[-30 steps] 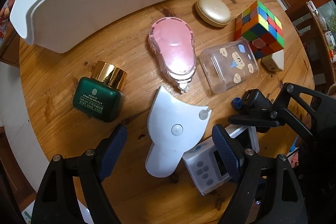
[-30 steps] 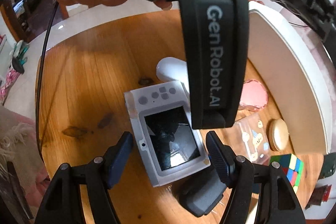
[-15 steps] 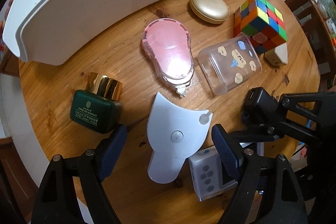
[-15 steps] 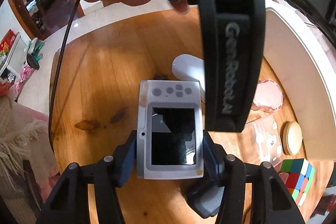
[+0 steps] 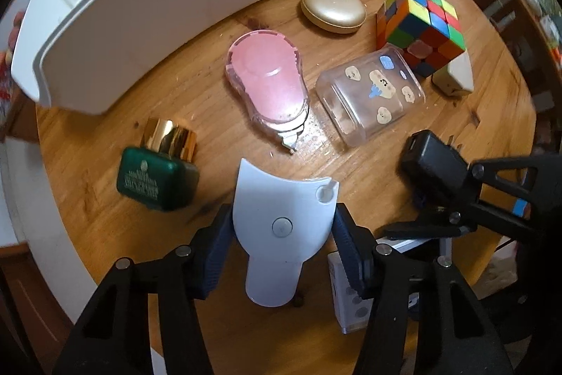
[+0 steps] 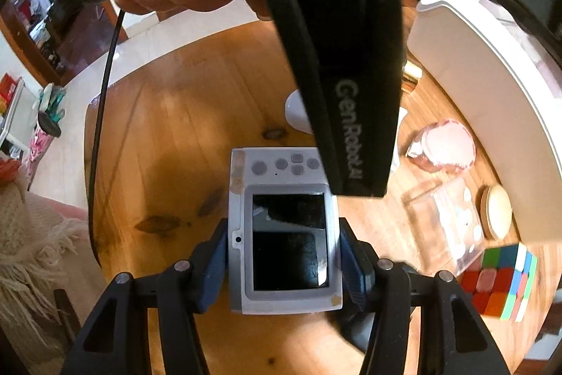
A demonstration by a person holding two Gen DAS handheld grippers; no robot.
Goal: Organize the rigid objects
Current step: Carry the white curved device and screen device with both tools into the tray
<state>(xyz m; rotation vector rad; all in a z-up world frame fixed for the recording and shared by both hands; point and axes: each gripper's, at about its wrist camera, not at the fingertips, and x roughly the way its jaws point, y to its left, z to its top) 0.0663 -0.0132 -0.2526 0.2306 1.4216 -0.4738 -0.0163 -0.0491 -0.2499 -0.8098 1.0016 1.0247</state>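
Between my left jaws sits the scraper (image 5: pixel 283 227), bottle (image 5: pixel 158 171) to their left, dispenser (image 5: pixel 268 85) ahead, cube (image 5: pixel 421 25) far right; the console (image 6: pixel 284 231) sits between my right jaws.

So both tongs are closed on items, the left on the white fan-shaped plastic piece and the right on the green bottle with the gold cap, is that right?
Not quite: the right tongs grip the grey handheld device with the dark screen, as the right wrist view shows. The green bottle with the gold cap lies free.

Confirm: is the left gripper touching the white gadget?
Touching. The left wrist view shows the left gripper with both pads pressed against the white gadget.
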